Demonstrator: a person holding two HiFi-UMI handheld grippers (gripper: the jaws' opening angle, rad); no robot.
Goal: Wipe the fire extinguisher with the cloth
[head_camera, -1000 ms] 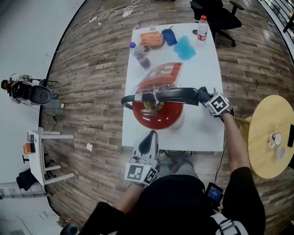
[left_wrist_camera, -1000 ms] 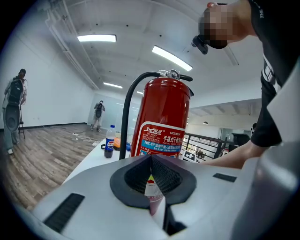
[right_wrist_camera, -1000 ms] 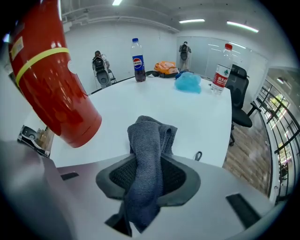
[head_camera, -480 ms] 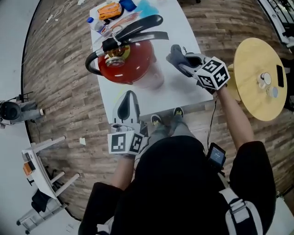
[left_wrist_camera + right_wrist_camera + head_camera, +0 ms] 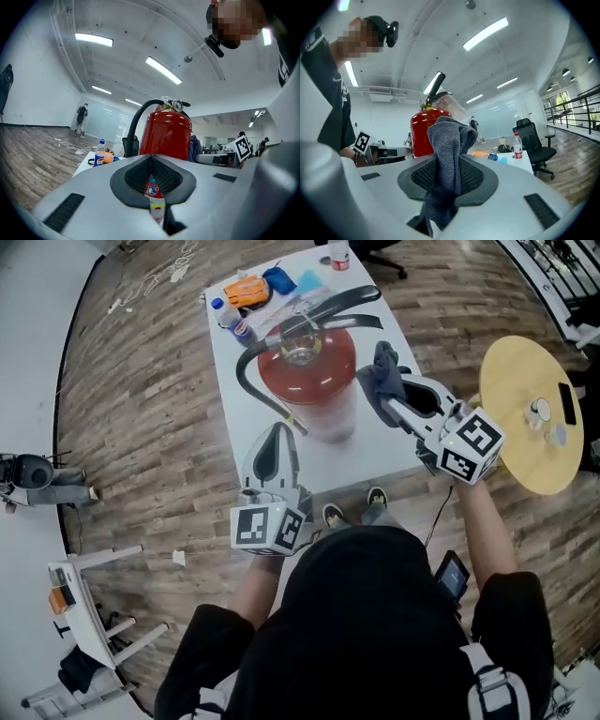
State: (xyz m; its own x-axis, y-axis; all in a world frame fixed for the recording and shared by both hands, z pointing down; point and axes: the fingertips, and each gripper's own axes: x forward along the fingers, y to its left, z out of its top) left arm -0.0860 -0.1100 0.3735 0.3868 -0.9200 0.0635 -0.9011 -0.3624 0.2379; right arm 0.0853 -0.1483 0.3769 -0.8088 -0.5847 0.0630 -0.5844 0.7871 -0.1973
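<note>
White table (image 5: 375,460); right hand-held gripper (image 5: 392,401) pinches nubby grey cloth (image 5: 447,154) (left hand-held gripper (image 5: 277,439) closed).

Red fire extinguisher (image 5: 307,382), grey cloth (image 5: 379,382)

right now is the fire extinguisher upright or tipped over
Upright: the fire extinguisher stands on its base on the white table, valve and lever on top.

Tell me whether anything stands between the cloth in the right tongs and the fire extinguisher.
Nothing visible does. The right tongs grip the grey cloth just right of the upright red fire extinguisher. In the head view, only a narrow strip of bare white table shows between them.
</note>
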